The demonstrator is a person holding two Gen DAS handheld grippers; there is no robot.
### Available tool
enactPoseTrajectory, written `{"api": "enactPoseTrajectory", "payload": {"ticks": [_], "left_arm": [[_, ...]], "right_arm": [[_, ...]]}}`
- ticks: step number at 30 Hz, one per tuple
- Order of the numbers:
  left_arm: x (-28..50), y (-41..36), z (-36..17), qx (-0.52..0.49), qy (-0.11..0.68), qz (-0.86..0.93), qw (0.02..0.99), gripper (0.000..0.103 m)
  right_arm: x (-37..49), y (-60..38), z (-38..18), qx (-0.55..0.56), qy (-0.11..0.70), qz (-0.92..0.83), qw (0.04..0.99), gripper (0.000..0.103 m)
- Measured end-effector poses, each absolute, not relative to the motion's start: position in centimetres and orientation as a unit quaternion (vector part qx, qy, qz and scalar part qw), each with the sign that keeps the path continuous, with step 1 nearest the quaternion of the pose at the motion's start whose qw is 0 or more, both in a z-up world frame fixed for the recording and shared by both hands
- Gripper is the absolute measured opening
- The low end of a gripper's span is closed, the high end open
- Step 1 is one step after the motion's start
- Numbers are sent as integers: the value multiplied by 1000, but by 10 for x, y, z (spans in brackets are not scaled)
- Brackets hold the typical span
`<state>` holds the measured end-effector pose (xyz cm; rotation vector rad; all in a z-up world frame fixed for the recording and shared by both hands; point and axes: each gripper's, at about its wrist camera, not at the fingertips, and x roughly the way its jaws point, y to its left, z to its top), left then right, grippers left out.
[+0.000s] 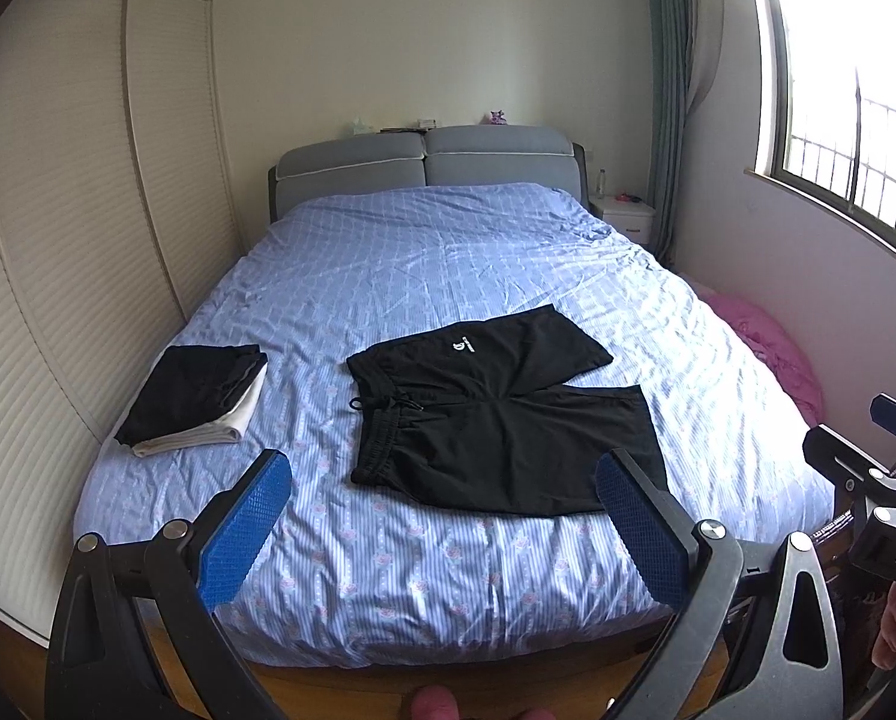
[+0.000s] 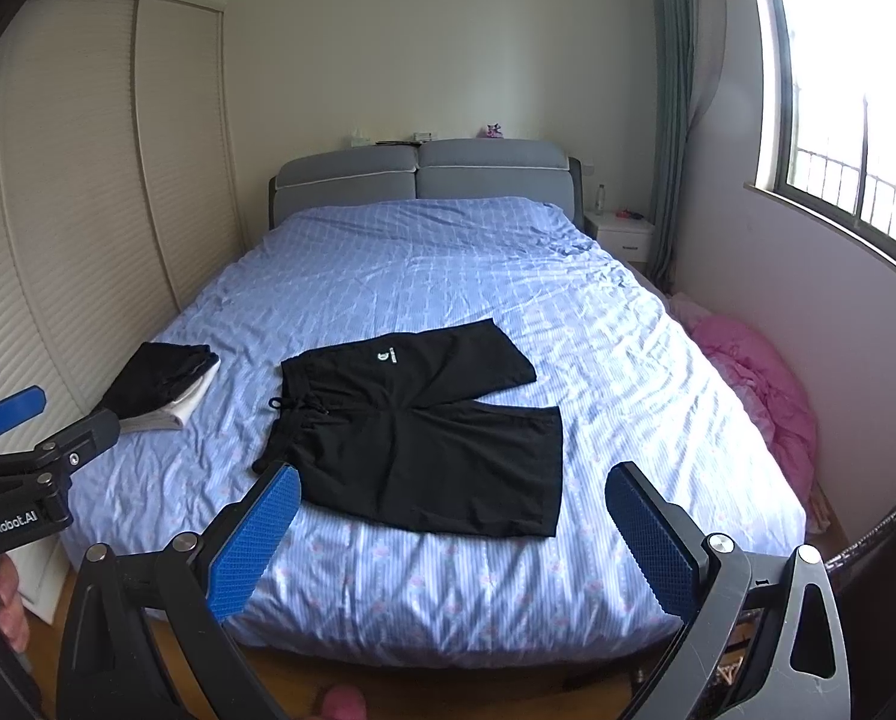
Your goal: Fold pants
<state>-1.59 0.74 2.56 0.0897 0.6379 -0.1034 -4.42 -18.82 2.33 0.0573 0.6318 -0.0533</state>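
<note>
Black shorts [image 1: 496,420] are lying flat and unfolded near the foot of the bed [image 1: 448,570], waistband and drawstring pointing toward the left, the two legs spreading toward the right with a small white logo showing on the far leg. No crease or fold is showing in them, so the folding is judged as not yet begun: the whole job is remaining. To their left, well apart, a stack of folded clothes [image 1: 192,399], black on top of white, is sitting on the striped blue sheet, suggesting finished pieces. The left gripper [image 1: 441,516] is hovering off the foot of the bed with its blue pads spread wide and nothing between them; the right gripper [image 2: 454,531] is hanging likewise, jaws apart and empty, short of the cloth. Beyond, a grey headboard [image 1: 423,162], a nightstand [image 1: 625,219], a window [image 1: 856,120] and a pink blanket [image 1: 766,348] beside the bed are framing the scene.
</note>
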Motion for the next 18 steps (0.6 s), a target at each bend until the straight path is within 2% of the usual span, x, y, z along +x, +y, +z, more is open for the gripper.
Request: {"api": "enactPoseTrajectory", "payload": {"ticks": [18], "left_arm": [[-18,11,23,40,310,-55,948,103]], "right_arm": [[-46,-187,23,28,312,-25,949,103]]}}
